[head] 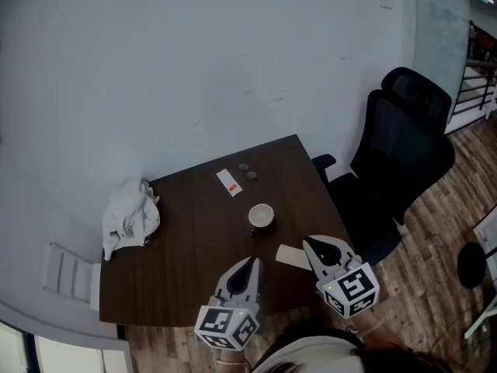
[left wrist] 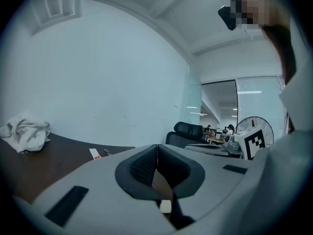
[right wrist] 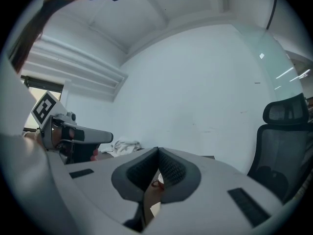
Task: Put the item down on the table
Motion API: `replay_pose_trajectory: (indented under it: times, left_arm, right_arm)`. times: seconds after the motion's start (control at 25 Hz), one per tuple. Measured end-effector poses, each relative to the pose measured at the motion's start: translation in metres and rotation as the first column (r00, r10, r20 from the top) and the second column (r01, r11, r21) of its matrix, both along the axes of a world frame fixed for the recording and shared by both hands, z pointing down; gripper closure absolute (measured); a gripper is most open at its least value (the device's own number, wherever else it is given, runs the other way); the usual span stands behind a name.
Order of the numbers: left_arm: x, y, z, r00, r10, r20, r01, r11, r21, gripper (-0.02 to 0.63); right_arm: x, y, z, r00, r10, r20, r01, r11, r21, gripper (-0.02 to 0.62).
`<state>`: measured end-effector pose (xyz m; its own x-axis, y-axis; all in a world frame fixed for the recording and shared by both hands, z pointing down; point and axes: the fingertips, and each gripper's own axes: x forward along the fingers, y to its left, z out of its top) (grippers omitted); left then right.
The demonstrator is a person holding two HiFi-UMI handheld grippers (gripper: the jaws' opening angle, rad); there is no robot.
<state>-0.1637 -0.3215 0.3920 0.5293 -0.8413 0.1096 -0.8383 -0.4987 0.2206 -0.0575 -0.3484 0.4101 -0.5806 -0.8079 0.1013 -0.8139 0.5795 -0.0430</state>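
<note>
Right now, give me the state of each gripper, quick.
Left gripper: closed, jaws together, holding nothing.
Right gripper: closed, jaws together, holding nothing.

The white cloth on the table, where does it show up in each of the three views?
Head view: the white cloth lies at the left edge of the table, left of centre.
Left gripper view: the cloth is at the far left, at mid-height.
Right gripper view: it is small and left of centre, just above the gripper body.
Shared landmark: the black office chair, on the right in each.
</note>
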Motion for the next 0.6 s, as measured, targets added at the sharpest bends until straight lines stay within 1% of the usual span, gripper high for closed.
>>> replay_pose_trajectory:
  times: [0.4, 0.6]
  left_arm:
    - [0.000, 0.009, 0.001, 1.000, 0.000, -0.001, 0.000, 1.000, 0.004, 0.588]
    - [0.001, 0.014, 0.001, 1.000, -0.001, -0.006, 0.001, 1.000, 0.004, 0.588]
  right_arm:
    - [0.000, 0.016, -0.009, 1.000, -0.004, 0.007, 0.003, 1.000, 0.018, 0.589]
    - [0.002, 0.022, -0.015, 1.000, -0.002, -0.009, 0.002, 0.999, 0.044, 0.589]
